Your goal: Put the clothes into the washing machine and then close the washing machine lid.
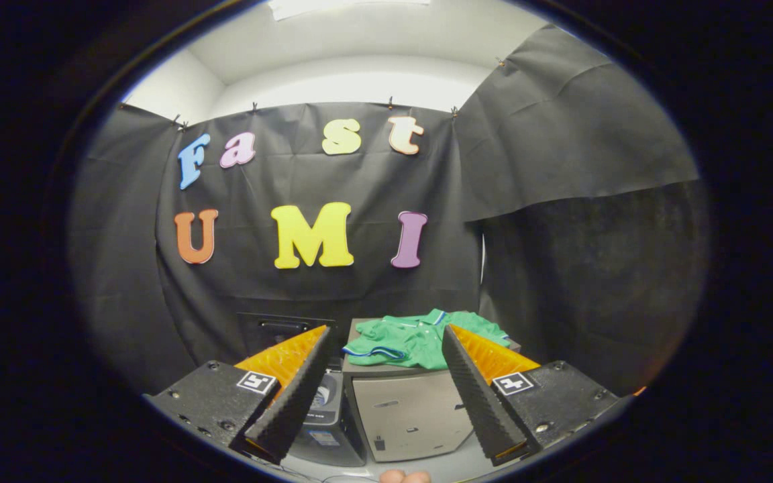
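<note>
Fingers of the gripper (386, 362) spread wide, holding nothing. Beyond them, green clothes (420, 341) lie on a grey cabinet (410, 412); a dark machine (323, 429) stands left.

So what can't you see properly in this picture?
- Washing machine, gripper view: mostly hidden behind one finger; whether its lid is open is unclear.
- Green shirt: its far side is covered by the other finger.
- Gripper: jaws wide apart, holding nothing.

No legible text or labels.
</note>
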The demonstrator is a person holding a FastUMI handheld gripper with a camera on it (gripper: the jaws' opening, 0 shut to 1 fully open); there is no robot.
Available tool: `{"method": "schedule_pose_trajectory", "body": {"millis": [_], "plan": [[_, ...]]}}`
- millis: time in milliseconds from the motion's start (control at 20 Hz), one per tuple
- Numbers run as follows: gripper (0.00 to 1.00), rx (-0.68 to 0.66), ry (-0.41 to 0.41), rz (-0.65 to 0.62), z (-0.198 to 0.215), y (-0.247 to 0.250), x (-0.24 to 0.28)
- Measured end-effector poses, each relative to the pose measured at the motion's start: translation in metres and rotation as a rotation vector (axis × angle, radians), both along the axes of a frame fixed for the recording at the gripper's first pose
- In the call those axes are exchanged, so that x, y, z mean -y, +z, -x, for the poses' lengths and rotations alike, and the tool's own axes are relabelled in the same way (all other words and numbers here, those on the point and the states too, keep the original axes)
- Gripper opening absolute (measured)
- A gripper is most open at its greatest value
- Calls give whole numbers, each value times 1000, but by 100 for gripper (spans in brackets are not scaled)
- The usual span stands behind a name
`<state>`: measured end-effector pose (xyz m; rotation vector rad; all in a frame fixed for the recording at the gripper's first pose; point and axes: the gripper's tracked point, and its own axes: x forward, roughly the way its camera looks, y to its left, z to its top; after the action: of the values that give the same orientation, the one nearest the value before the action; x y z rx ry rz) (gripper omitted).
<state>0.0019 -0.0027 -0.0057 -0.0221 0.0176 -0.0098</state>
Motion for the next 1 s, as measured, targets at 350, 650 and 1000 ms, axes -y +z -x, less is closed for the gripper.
{"method": "schedule_pose_trajectory", "body": {"millis": [350, 650, 1000], "plan": [[100, -10, -31, 5, -7, 9, -1], [100, -15, -68, 28, -31, 20, 18], [100, -156, -67, 51, -177, 9, 67]]}}
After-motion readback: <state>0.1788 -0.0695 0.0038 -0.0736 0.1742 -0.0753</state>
